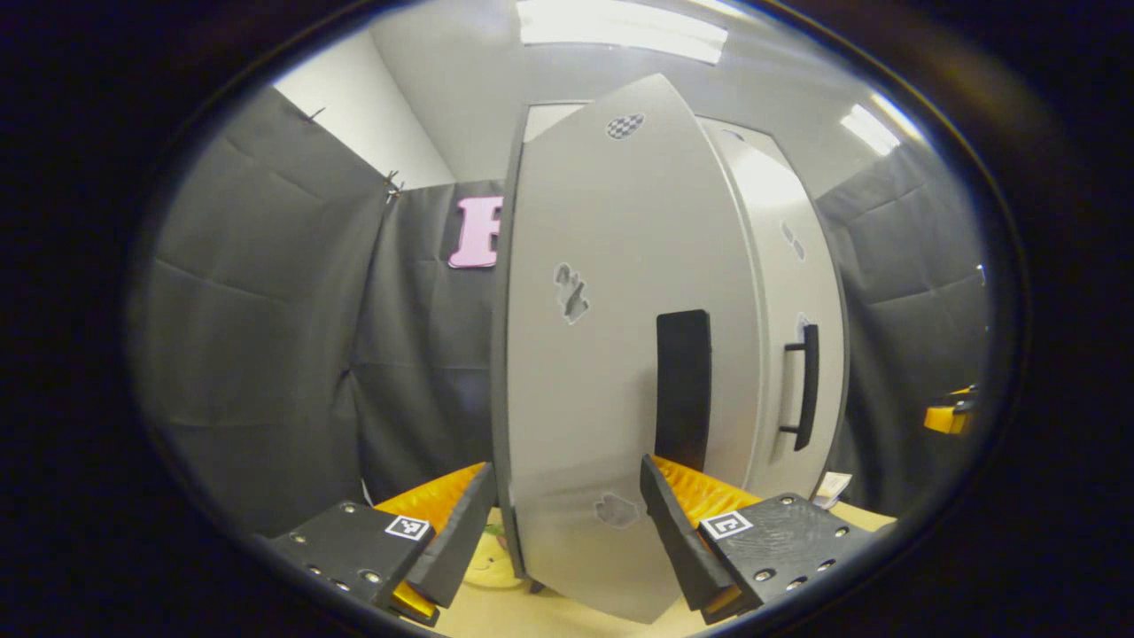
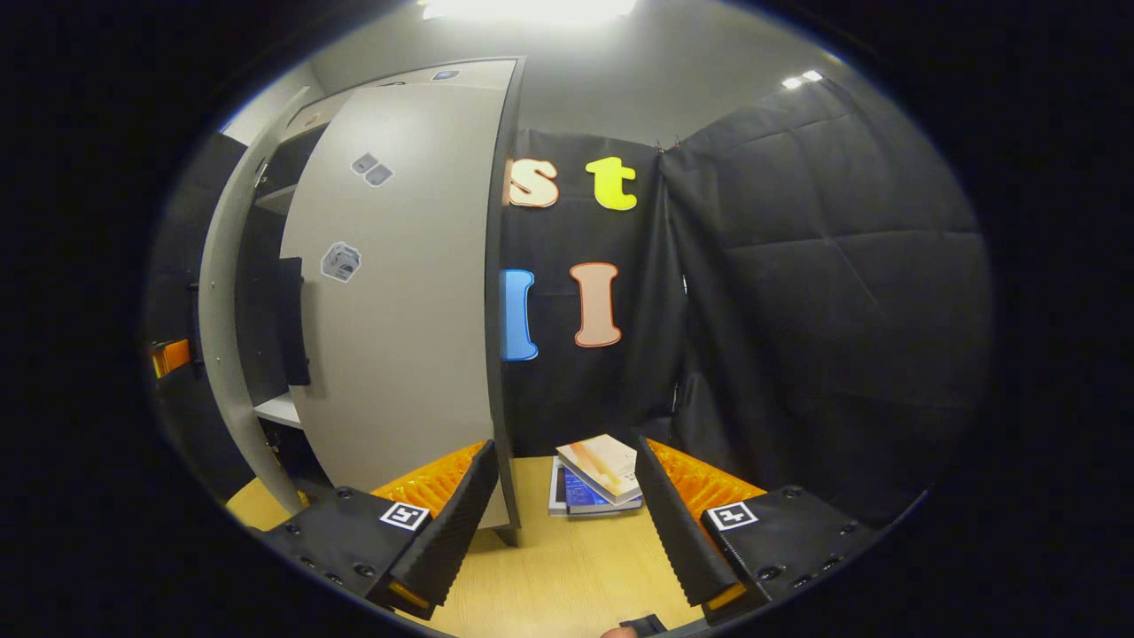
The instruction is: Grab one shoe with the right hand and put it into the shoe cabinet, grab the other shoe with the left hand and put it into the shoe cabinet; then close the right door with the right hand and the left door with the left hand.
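In the left gripper view my left tool (image 1: pixel 567 532) has its black fingers spread apart, holding nothing, with the free edge of the grey left door (image 1: pixel 620 354) standing between them, touching neither that I can tell. Beyond it the grey right door (image 1: pixel 797 292) with its black bar handle (image 1: pixel 804 386) sits nearly shut on the tall grey shoe cabinet (image 1: pixel 549 113).

In the right gripper view my right tool (image 2: pixel 567 532) is also spread and empty above the light wooden tabletop (image 2: pixel 549 576). A small stack of books (image 2: pixel 598 474) lies just ahead between the fingers. Left of them the same door's outer edge (image 2: pixel 492 292) rises, and past it a white shelf (image 2: pixel 282 409) shows inside. I cannot see the shoes.
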`<control>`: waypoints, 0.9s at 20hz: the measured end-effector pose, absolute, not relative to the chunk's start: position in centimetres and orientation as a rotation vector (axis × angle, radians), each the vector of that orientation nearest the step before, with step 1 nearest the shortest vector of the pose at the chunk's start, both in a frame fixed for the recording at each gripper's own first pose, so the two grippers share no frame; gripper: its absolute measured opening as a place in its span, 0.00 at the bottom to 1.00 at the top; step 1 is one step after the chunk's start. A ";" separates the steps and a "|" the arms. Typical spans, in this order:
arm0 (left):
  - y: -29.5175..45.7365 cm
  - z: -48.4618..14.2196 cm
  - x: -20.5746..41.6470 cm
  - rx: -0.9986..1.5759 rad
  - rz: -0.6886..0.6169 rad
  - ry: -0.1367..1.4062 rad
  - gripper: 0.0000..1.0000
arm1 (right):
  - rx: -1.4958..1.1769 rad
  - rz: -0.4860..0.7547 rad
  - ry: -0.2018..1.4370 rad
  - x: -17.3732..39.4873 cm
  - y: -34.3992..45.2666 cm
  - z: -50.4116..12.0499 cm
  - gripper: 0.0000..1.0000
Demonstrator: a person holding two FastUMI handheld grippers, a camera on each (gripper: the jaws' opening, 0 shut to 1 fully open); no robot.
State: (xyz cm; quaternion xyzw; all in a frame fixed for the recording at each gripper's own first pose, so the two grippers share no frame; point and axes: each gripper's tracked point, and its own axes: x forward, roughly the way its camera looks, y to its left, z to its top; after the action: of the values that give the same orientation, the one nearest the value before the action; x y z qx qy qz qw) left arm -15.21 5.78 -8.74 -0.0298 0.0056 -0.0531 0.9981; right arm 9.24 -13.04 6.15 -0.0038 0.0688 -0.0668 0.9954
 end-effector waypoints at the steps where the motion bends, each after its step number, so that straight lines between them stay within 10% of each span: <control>1: 4.8 -8.9 -14.8 -0.057 -0.111 0.013 0.94 | -0.003 -0.138 0.141 9.0 -13.5 6.0 0.98; 18: 6.3 -9.8 -20.5 0.001 -0.016 0.028 0.94 | 0.046 0.083 0.044 7.1 -8.3 7.1 0.96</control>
State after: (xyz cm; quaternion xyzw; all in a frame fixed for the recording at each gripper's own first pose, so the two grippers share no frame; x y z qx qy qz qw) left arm -20.53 6.31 -9.83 0.0006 0.0141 -0.0080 0.9999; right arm 7.08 -8.34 7.08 0.0229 0.0218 0.0414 0.9986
